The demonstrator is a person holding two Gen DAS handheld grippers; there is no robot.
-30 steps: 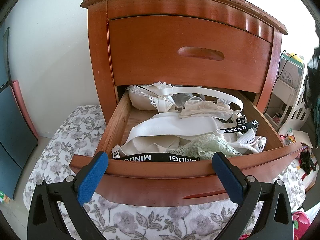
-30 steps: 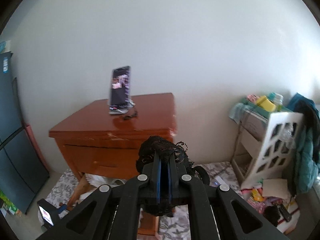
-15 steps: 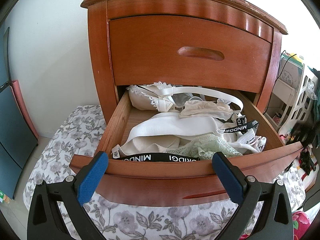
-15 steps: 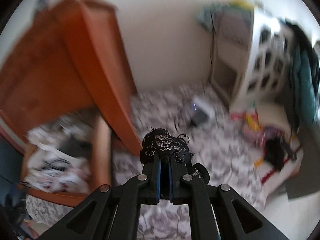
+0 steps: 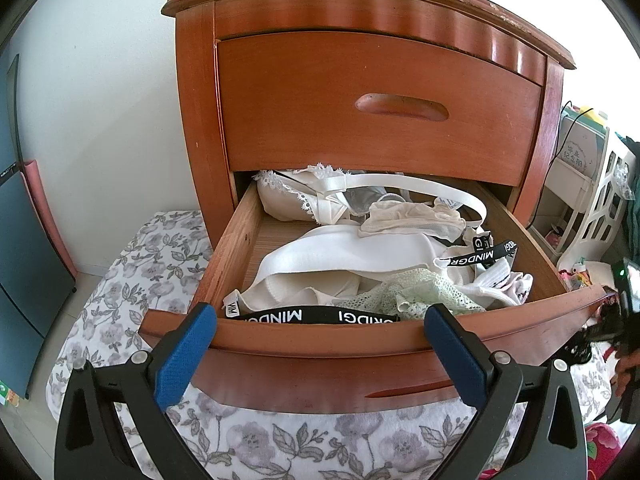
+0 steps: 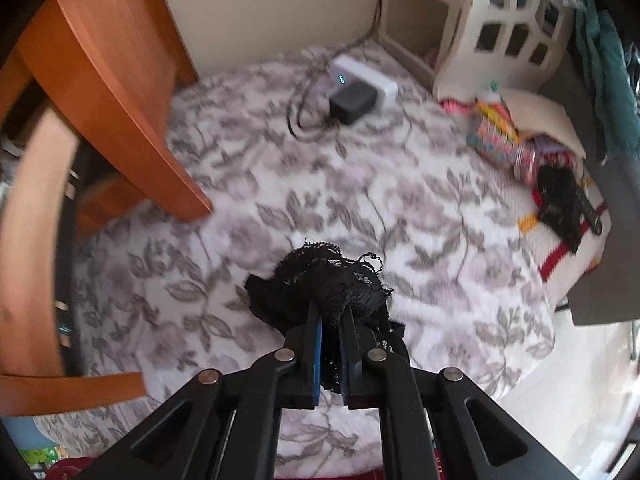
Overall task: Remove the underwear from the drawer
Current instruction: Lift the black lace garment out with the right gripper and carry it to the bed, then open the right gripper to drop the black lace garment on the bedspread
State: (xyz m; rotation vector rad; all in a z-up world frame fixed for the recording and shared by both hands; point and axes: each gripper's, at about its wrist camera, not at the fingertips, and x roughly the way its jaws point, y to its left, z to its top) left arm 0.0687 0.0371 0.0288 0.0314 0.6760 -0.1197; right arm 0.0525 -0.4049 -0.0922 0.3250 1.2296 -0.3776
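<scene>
Black lace underwear [image 6: 324, 284] pinched in right gripper [image 6: 330, 320], hanging just above floral blanket [image 6: 360, 184], right of open drawer [image 5: 360, 356]; left gripper [image 5: 320, 344] wide, empty.

A reddish wooden nightstand [image 5: 376, 92] stands against a plain white wall [image 5: 100, 92]. A floral grey-and-white bedspread [image 6: 360, 184] spreads below and around it. To the nightstand's right stands a white plastic rack [image 6: 508, 28] with cut-out sides; between the two, a white power strip [image 6: 364, 80] with a black adapter lies on the bedspread. Left of the nightstand leans a dark panel [image 5: 20, 216]. Soft daylight.
</scene>
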